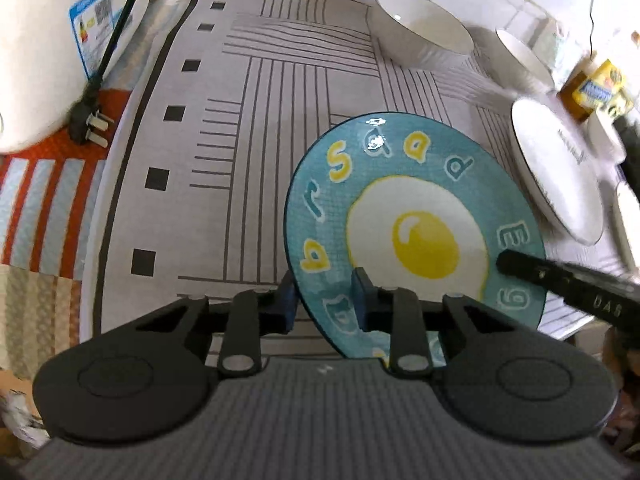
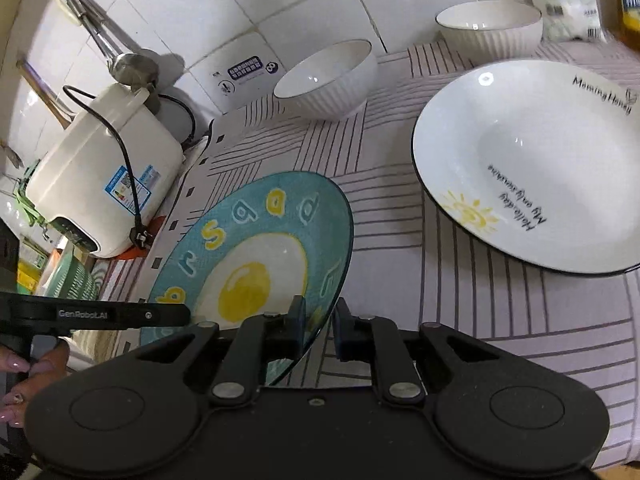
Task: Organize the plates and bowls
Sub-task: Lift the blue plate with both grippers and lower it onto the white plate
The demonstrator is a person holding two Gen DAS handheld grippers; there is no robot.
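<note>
Now both tongs pinch one blue plate with a fried-egg picture point(image 1: 412, 220) from opposite edges. The left tongs point(image 1: 325, 296) have their blue pads on either face of the plate's near-left rim, one pad above it and one beneath. The right tongs point(image 2: 318, 328) clamp the rim on the other side in the same way; in the left wrist view one black finger of them point(image 1: 560, 280) reaches in over the plate's right edge. The plate sits tilted, its left side raised, over the striped cloth point(image 1: 280, 120) that covers the counter. Just beside it to the right lies a wide white plate with a black rim and a small sun drawing point(image 2: 532, 168). Farther back, near the tiled wall, stand two white ribbed bowls, one point(image 2: 328, 80) to the left of the other point(image 2: 490, 28). Off to the left stands a cream rice cooker point(image 2: 104, 172) with its black cord and plug point(image 1: 86, 124) lying loose.
</note>
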